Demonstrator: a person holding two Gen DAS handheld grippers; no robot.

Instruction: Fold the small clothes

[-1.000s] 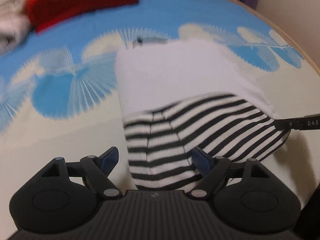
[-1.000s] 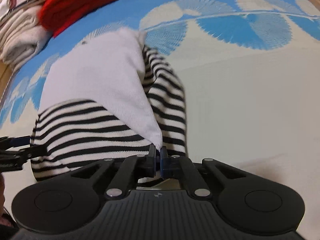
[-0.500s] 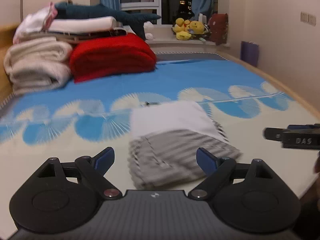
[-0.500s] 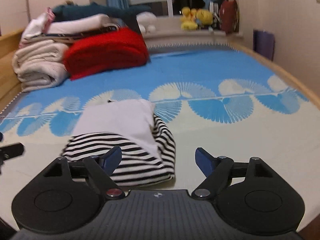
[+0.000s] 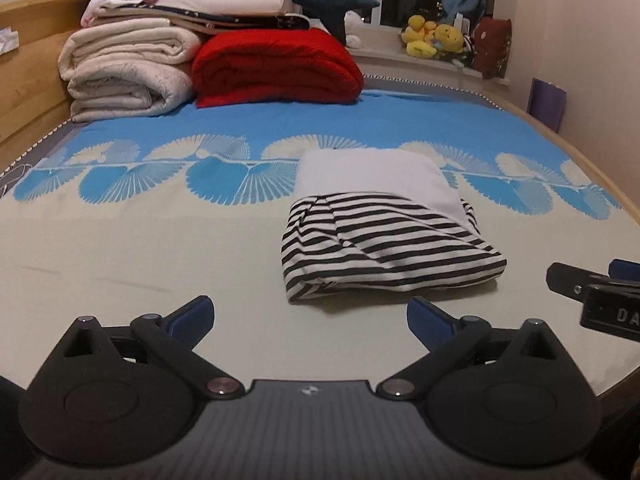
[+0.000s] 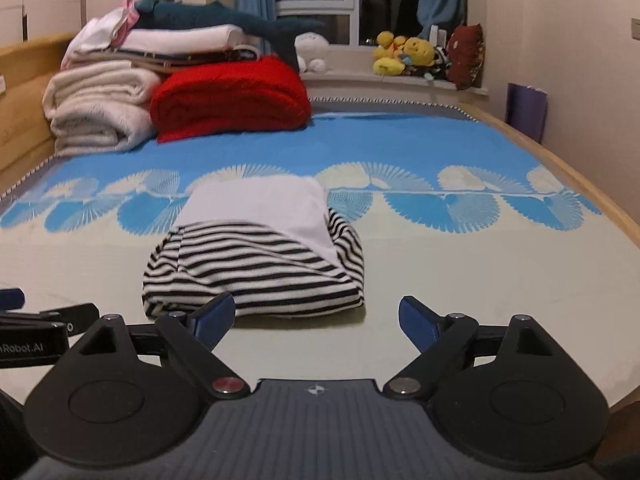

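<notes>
A folded garment [image 5: 384, 236], black-and-white striped with a plain white panel on top, lies flat on the bed [image 5: 120, 248]. In the right wrist view the same garment [image 6: 256, 256] lies just ahead, left of centre. My left gripper [image 5: 310, 314] is pulled back from it, its jaws still opening, with only sheet between them. My right gripper [image 6: 316, 316] also hangs short of the garment, jaws opening, holding nothing. Each gripper shows at the edge of the other's view: the right gripper [image 5: 596, 296] and the left gripper [image 6: 36, 320].
Folded cream blankets [image 5: 124, 76], a red blanket [image 5: 276, 66] and stacked linens lie at the head of the bed. Plush toys [image 5: 432, 40] sit on the window sill. A wooden bed frame [image 6: 560, 160] runs along the right, by the wall.
Both grippers have drawn back and risen from the garment. The right one let go of the garment's white edge and opened; the left opened wider. The garment now lies folded on the bed.
</notes>
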